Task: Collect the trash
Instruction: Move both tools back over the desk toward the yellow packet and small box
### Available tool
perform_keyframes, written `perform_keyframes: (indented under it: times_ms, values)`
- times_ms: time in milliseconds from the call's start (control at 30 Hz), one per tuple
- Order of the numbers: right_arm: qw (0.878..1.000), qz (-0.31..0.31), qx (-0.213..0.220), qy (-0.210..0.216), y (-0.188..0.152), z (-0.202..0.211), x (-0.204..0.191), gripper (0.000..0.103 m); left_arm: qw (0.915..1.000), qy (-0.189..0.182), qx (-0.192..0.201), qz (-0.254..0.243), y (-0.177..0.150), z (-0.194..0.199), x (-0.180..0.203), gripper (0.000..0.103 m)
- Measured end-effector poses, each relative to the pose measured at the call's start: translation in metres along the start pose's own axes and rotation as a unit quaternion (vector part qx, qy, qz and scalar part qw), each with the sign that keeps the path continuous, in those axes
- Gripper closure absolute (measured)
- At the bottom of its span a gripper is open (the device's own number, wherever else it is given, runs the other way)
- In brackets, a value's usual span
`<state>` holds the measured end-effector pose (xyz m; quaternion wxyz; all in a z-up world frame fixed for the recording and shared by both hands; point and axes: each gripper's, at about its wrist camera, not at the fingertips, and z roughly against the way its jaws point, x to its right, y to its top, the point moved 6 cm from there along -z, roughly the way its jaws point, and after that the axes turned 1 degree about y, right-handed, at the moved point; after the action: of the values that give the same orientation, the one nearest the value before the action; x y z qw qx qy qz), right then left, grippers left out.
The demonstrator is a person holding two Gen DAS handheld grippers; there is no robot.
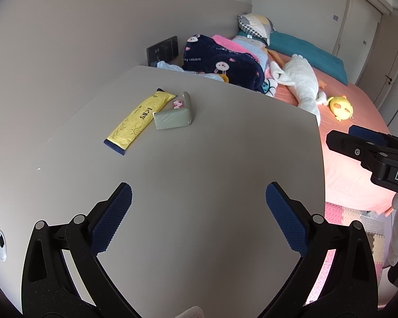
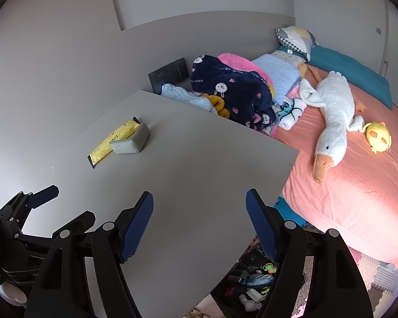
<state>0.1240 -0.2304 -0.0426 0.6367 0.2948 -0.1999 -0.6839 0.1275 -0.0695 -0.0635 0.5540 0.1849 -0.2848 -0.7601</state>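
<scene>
Yellow foil marks the wrapper point(image 1: 139, 120), a long flat sachet with dark blue ends and black print along it, lying on the grey table point(image 1: 212, 145) towards its far left part. Just beside it, touching its right edge, sits a pale green packet point(image 1: 172, 120), a soft, squarish wrapped block with one end folded up; from the left wrist view a small red-and-white scrap point(image 1: 177, 104) shows in the angle between the two.

Both pieces of trash lie well ahead of the left gripper point(image 1: 198, 197) and to the left of its line, with bare tabletop between them and its blue pads point(image 1: 111, 220). Its jaws stand spread wide with nothing between them. The right gripper point(image 2: 199, 202) is likewise spread and empty, hanging over the near part of the table close to its right edge; from its camera the wrapper point(image 2: 114, 139) and packet point(image 2: 131, 143) sit far forward and to the left, apart from both pads. The left gripper point(image 2: 43, 192) shows at that view's left edge, and the right one point(image 1: 363, 145) pokes in at the right of the left view.

Beyond the table is a pink bed point(image 2: 353, 185) with a dark rabbit-print blanket point(image 2: 233, 90), a white plush goose point(image 2: 331, 122) and a yellow chick toy point(image 2: 378, 136).
</scene>
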Motion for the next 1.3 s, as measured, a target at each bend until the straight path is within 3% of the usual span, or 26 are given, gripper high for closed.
perform_keyframes:
  times_ms: [467, 1300]
  values:
    - [0.999, 0.015, -0.018, 0.035, 0.032, -0.058, -0.047, 0.032, 0.9984, 0.042, -0.006, 0.039, 0.011, -0.031, -0.067, 0.005]
    - [0.995, -0.009, -0.062, 0.071, 0.07, -0.14, -0.087, 0.041, 0.9969, 0.052, -0.021, 0.055, 0.037, -0.074, -0.122, 0.006]
